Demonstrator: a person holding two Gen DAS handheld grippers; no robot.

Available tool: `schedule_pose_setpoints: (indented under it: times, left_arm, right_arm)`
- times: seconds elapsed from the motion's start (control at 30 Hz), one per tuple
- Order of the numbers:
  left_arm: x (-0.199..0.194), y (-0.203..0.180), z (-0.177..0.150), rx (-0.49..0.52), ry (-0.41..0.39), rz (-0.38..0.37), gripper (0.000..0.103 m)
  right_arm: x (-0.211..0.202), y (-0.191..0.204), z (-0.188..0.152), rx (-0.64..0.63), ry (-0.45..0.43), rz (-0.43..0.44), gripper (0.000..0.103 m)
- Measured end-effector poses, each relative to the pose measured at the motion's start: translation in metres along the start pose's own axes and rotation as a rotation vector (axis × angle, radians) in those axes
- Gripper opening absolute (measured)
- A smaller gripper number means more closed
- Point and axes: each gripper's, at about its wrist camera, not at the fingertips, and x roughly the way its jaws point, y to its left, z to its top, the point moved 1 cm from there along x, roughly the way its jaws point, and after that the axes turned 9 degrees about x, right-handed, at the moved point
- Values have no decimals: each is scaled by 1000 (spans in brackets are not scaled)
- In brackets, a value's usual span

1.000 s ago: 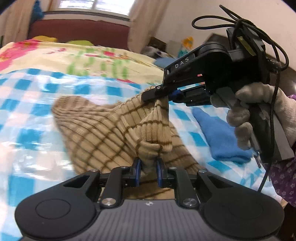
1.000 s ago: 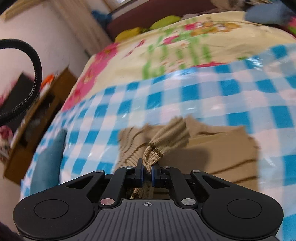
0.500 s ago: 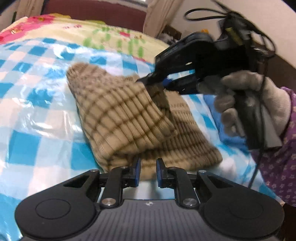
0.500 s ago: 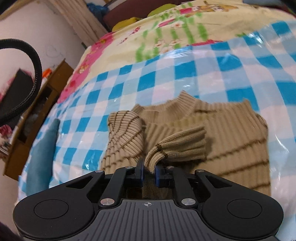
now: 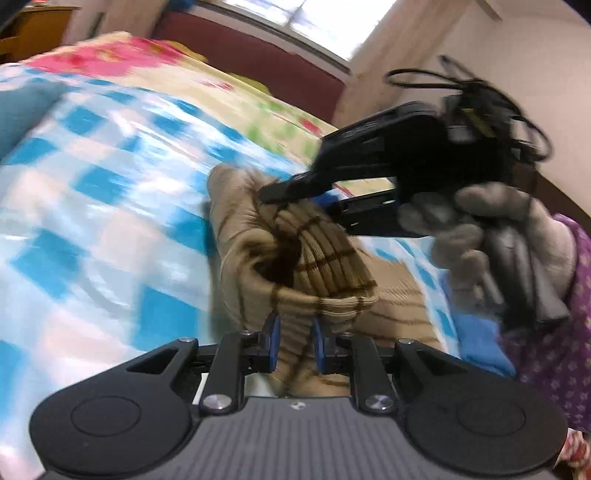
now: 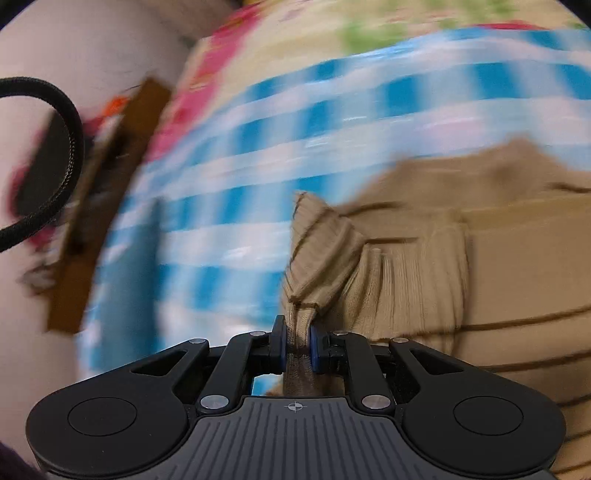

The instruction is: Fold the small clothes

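With the sweater (image 5: 295,254) bunched on the bed (image 5: 110,206), clamped in both the left gripper (image 5: 294,345) and right gripper (image 6: 296,345), the fold may be dragged askew by uneven pulling.

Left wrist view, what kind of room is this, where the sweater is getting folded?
Most likely a bedroom in a home. The tan sweater lies on a bed covered by a blue checked sheet over a floral quilt, with a dark red headboard and a curtained window behind it.
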Motion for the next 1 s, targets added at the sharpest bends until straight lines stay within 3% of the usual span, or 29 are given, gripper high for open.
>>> schedule_pose_setpoints:
  times: [0.07,0.17,0.27,0.37,0.57,0.63,0.7,0.73,0.77,0.87,1.0]
  left_arm:
    - [-9,14,-2,-15,-13,39,29]
    - [-13,27,-7,-43,-14,64,30]
    - [-14,28,-8,-63,-25,36,32]
    - [-16,25,-6,-56,-38,5,41]
    - [-21,29,-9,-87,-49,-21,45]
    - [-16,30,-10,-86,-29,-19,47]
    - [-10,30,-14,-75,1,11,46]
    - [-8,30,-15,-69,10,27,46]
    - [-6,30,-16,-67,20,40,45]
    - [-8,33,-17,-88,1,49,35]
    - [-10,46,-19,-162,-3,78,31]
  right_arm:
    - [5,25,-5,-91,-25,-49,14]
    - [16,41,-12,-226,-72,-251,18]
    - [24,33,-17,-205,-43,-274,24]
    - [29,31,-18,-184,-38,-299,37]
    - [53,43,-11,-164,-26,-288,40]
    - [66,46,-11,-189,-26,-327,42]
    - [75,45,-11,-216,-43,-375,36]
    - [76,43,-10,-207,-48,-380,27]
    - [75,40,-9,-190,-50,-371,9]
    - [62,46,-10,-194,-94,-322,7]
    - [59,66,-11,-226,-140,-248,7]
